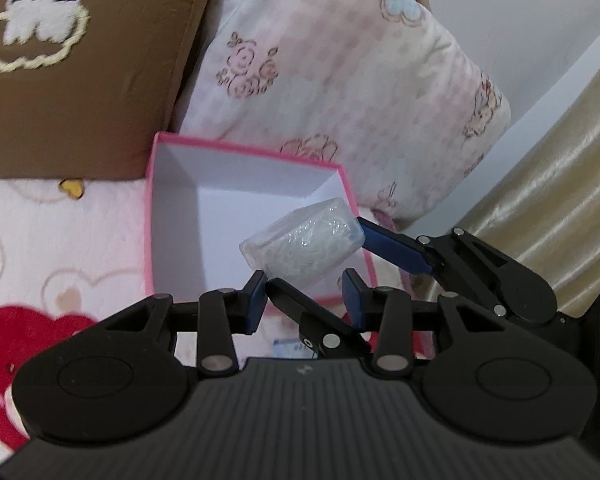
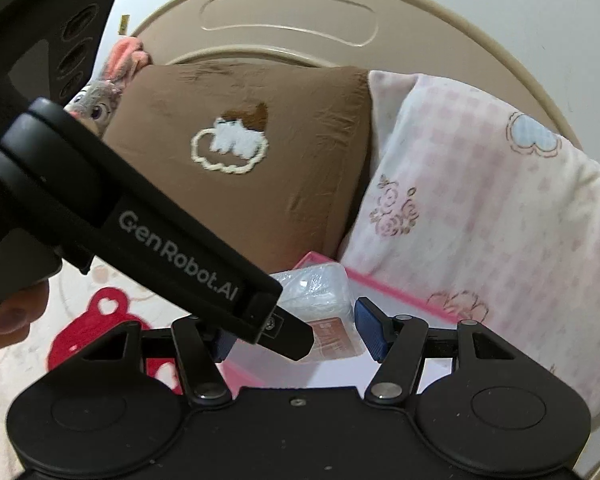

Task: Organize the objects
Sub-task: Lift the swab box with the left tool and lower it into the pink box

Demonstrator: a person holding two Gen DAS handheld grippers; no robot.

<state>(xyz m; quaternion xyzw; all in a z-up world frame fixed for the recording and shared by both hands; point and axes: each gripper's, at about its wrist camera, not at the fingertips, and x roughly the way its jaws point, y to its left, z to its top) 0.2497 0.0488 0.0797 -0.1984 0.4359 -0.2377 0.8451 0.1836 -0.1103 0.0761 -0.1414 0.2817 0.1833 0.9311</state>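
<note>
A clear-wrapped packet (image 1: 300,246) is being held clamped in the right claw (image 2: 296,338), off the floor of the open pink box (image 1: 180,184) and over its right-hand part. In the left wrist view its long axis is being carried aslant, from lower left to upper right, the higher end pointing towards the pink checked pillow (image 1: 340,80). The left claw (image 1: 305,300) is being held apart and empty, just below the packet.
</note>
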